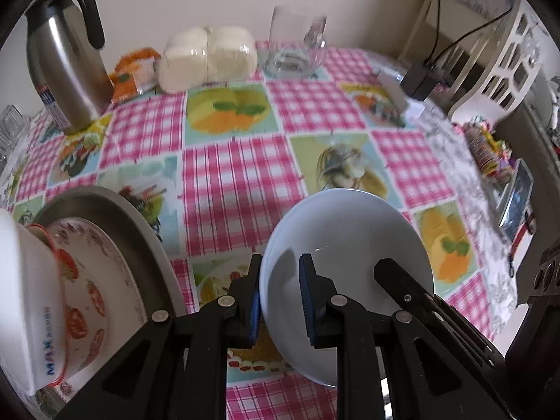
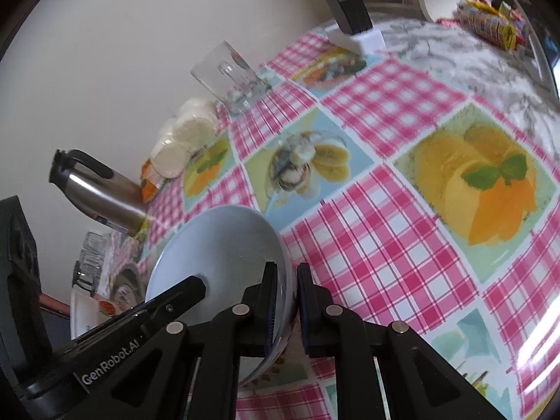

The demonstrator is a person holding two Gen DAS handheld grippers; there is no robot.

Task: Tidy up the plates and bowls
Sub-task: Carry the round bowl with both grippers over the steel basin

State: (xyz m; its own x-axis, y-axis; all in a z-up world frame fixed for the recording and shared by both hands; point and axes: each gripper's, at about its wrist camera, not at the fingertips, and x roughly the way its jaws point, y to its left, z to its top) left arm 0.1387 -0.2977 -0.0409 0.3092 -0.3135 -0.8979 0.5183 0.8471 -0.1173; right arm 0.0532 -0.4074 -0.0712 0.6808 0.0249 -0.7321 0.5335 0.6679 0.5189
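A plain white bowl is held above the checked tablecloth by both grippers. My left gripper is shut on its left rim, one blue pad inside and one outside. My right gripper is shut on the bowl's opposite rim; its finger shows in the left wrist view. At the left a stack stands on the table: a grey metal plate, a white plate with red flower print on it, and a white bowl on top.
A steel thermos jug, a bag of white buns and a glass mug stand along the wall. A black charger, candy rolls and a phone lie on the right. A white chair stands behind.
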